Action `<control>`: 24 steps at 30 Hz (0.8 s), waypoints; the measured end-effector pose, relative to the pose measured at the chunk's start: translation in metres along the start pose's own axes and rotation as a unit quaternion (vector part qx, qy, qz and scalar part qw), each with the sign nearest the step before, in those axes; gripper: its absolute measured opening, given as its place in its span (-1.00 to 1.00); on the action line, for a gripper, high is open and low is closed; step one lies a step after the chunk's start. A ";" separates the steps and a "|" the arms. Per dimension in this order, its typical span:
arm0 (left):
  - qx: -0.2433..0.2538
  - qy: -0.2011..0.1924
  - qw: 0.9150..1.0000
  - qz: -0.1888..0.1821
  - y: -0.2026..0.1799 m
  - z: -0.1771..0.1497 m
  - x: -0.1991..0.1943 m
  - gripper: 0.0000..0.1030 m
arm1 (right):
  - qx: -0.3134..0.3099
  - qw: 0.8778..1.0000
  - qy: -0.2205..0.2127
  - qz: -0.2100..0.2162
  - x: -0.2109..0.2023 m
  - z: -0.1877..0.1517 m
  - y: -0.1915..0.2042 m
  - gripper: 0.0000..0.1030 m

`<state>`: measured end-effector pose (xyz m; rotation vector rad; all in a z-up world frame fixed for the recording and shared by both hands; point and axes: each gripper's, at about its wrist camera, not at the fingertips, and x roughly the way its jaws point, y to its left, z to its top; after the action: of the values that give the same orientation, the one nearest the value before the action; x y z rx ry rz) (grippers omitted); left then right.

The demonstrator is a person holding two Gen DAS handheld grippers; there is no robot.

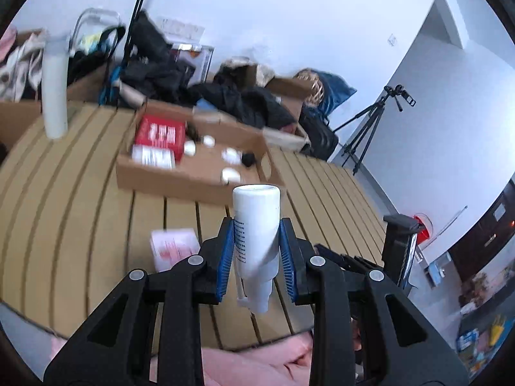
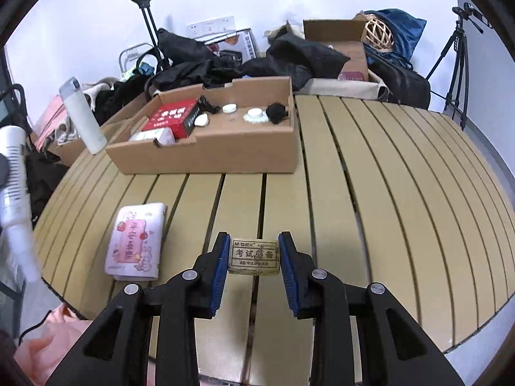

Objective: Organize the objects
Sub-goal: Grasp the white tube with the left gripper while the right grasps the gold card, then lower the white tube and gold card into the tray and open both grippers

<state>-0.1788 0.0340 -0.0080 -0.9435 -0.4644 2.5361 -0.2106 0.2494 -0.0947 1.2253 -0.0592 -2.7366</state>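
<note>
On the slatted table [image 2: 370,173] a cardboard box [image 2: 206,157] sits toward the far edge, holding a red carton [image 2: 173,119], small white lids and a black tuft; a tall white bottle [image 2: 85,117] stands left of it, and a pink tissue pack [image 2: 136,241] lies near the front edge. Bags and a tripod [image 2: 457,48] crowd the background. The left gripper [image 1: 256,247] is clamped on a white spray bottle [image 1: 256,225], its long axis running away from the camera with the flat base farthest and the nozzle end nearest (held above the table). The right gripper [image 2: 254,254] is low over the slats, its pads [image 2: 220,257] against the sides of a small labelled eraser [image 2: 253,256] lying flat, label up.
</note>
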 end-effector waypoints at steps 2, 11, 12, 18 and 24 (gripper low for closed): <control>0.011 -0.017 1.000 -0.006 0.007 0.029 -0.007 -0.54 | -0.003 1.000 -0.006 0.003 -0.003 0.015 0.001 -0.35; 0.000 0.090 0.996 0.015 0.041 0.138 0.136 -0.54 | -0.012 0.999 -0.002 0.052 0.046 0.143 0.006 -0.35; -0.007 0.118 0.992 0.035 0.047 0.139 0.172 -0.54 | -0.006 0.998 0.024 0.051 0.074 0.160 0.004 -0.35; -0.005 0.209 0.974 0.092 0.085 0.117 0.287 -0.47 | 0.063 0.988 0.126 0.067 0.199 0.191 -0.012 -0.33; -0.016 0.166 0.984 0.070 0.103 0.109 0.266 0.30 | 0.101 0.977 0.140 0.125 0.247 0.191 -0.003 0.34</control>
<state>-0.4629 0.0513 -0.1190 -1.4242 -0.3477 2.4285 -0.5154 0.2126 -0.1499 1.5294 -0.4392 -2.3666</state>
